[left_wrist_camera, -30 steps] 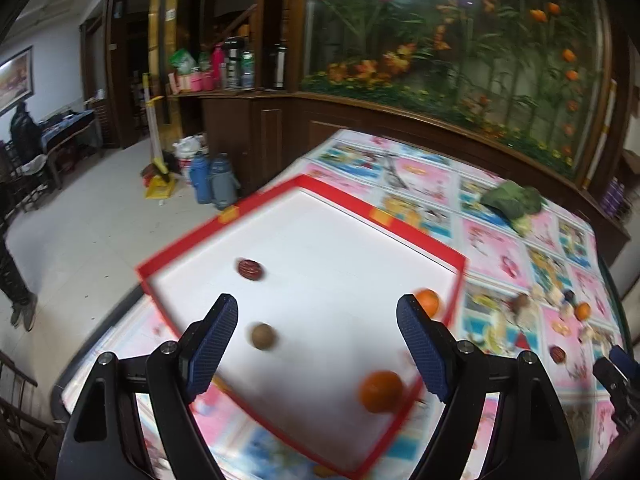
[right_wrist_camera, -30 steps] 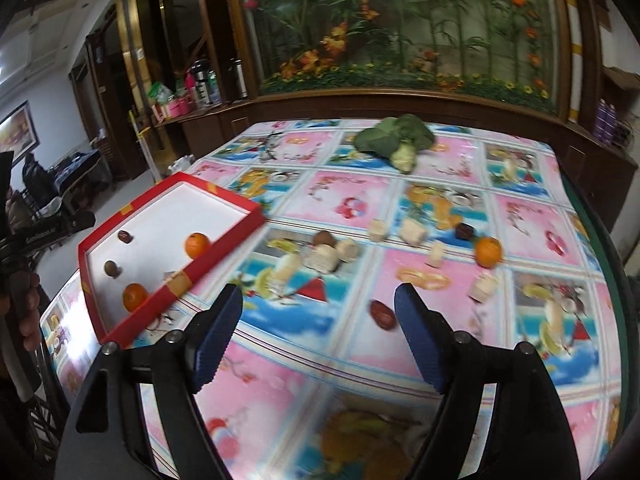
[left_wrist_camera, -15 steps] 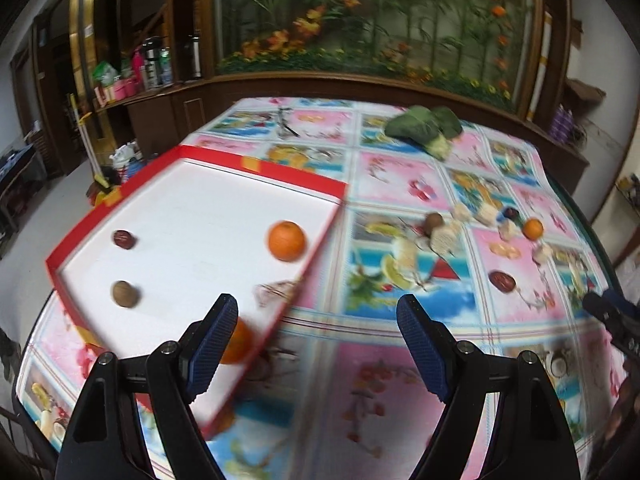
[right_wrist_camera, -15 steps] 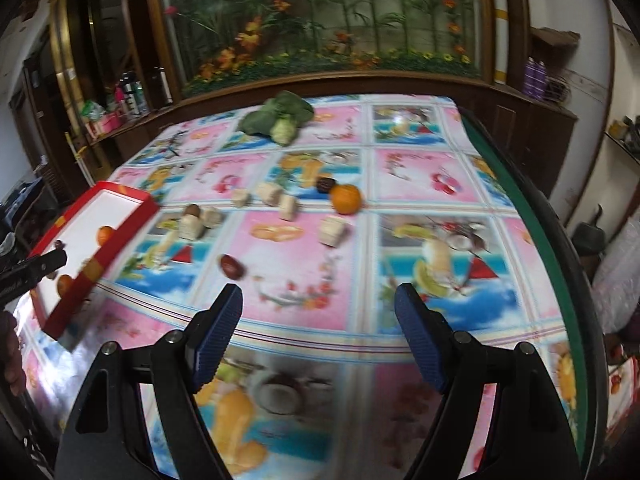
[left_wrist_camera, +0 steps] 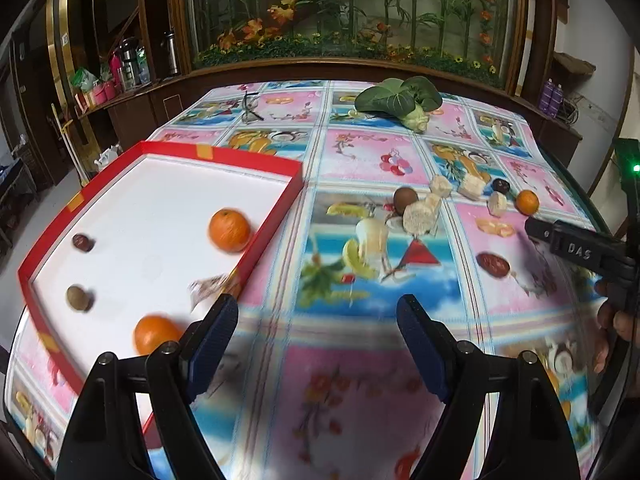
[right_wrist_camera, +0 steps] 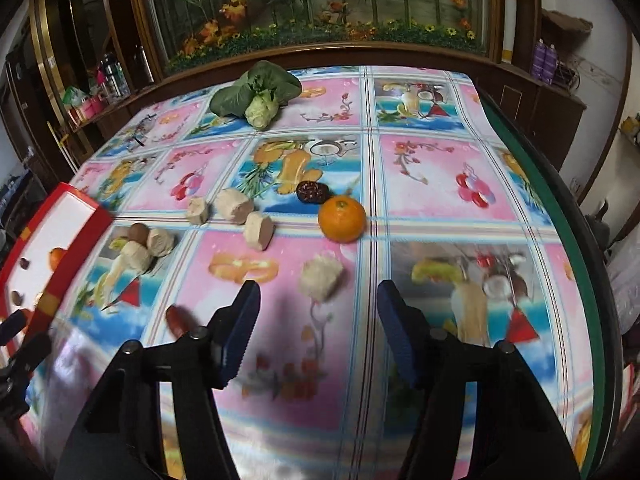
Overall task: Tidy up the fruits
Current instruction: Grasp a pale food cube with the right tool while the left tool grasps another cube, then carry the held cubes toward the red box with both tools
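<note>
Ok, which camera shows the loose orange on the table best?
The right wrist view: the orange sits large and sharp, ahead of the open right gripper. The left wrist view shows it small, far right, near the edge.

Both tools nearer the loose orange (right_wrist_camera: 342,218).

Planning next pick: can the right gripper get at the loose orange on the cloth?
Probably yes. The right gripper has its jaws open, and the orange lies ahead of them, with only a pale chunk slightly left of the path.
</note>
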A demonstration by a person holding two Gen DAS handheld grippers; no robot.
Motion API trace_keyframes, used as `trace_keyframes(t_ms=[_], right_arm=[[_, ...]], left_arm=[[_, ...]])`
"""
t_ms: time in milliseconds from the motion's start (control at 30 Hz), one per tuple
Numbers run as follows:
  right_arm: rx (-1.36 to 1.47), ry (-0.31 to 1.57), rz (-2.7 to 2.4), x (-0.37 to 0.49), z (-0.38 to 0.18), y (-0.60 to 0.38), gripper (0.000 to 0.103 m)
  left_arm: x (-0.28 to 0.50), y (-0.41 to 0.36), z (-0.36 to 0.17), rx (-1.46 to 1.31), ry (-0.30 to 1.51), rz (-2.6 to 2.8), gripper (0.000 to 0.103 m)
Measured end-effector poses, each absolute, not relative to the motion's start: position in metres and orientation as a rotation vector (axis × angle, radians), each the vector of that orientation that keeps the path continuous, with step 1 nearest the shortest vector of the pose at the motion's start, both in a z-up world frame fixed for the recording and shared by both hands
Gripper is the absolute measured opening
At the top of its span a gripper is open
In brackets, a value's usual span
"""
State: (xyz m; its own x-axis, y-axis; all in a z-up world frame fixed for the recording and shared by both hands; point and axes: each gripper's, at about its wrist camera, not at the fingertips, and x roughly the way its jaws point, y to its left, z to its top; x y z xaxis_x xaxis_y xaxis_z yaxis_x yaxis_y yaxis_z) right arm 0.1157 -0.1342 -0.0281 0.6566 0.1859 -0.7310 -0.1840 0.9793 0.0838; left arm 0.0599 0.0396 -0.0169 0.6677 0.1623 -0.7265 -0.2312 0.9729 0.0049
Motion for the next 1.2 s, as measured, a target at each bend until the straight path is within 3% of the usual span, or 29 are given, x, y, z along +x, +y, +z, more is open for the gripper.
trace_keyframes(t_ms=[33,167,233,500,567,633,667,1200], right_arm=[[-0.007,0.828,0.200,0.119,-0.030,-0.133,0.060],[0.024,0.853,0.189,0.131,-0.038,-0.134,0.034],[0.028,0.854,0.190,0.132,-0.038,-0.134,0.028],[0.083,0.856,0.238,0.134,-0.039,-0.141,0.028],[0.093,0.856,0.246,0.134,-0.040,-0.142,0.028],[0.105,0.855,0.254,0.134,-0.040,-0.144,0.028],[0.107,0.856,0.257,0.135,-0.040,-0.144,0.028],[0.081,0.851,0.235,0.132,-0.039,-0.142,0.028]], left_arm=[[0.066,0.038,-0.018,-0.091,0.811,0.221,0.081],[0.093,0.022,-0.022,-0.078,0.823,0.189,0.081],[0.105,0.014,-0.025,-0.071,0.831,0.173,0.081],[0.149,0.000,-0.038,-0.087,0.860,0.172,0.081],[0.155,0.001,-0.042,-0.106,0.878,0.162,0.063],[0.155,0.003,-0.040,-0.115,0.862,0.178,0.034],[0.154,0.004,-0.039,-0.108,0.863,0.190,0.026],[0.067,0.007,-0.017,-0.118,0.780,0.054,0.025]])
